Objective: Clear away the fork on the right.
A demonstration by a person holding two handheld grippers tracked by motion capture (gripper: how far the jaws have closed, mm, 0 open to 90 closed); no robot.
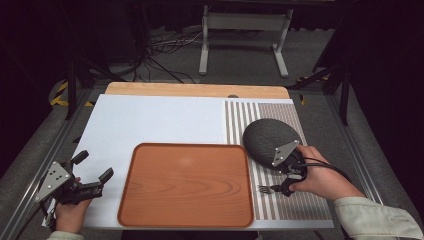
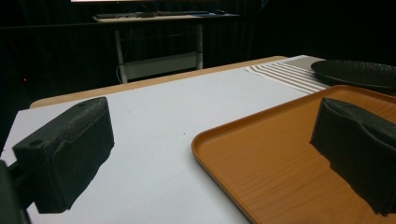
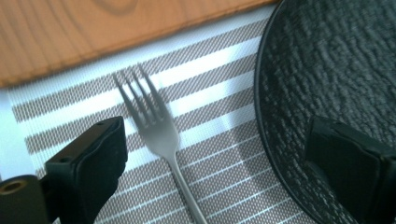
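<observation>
Over fork [image 3: 161, 135], right gripper [image 3: 215, 154] agape

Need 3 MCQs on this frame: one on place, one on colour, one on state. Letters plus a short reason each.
1. Where does the fork lie?
A. on the tray
B. on the striped placemat
C. on the plate

2. What colour is the plate?
A. white
B. dark grey
C. orange

3. How do the right gripper's jaws stand?
A. shut on the fork
B. shut on nothing
C. open, one on each side of the fork

Key:
1 B: stripes show under the fork in the right gripper view.
2 B: it is a dark, textured disc beside the brown tray.
3 C: a wide gap shows between jaws, which do not touch the handle.
</observation>
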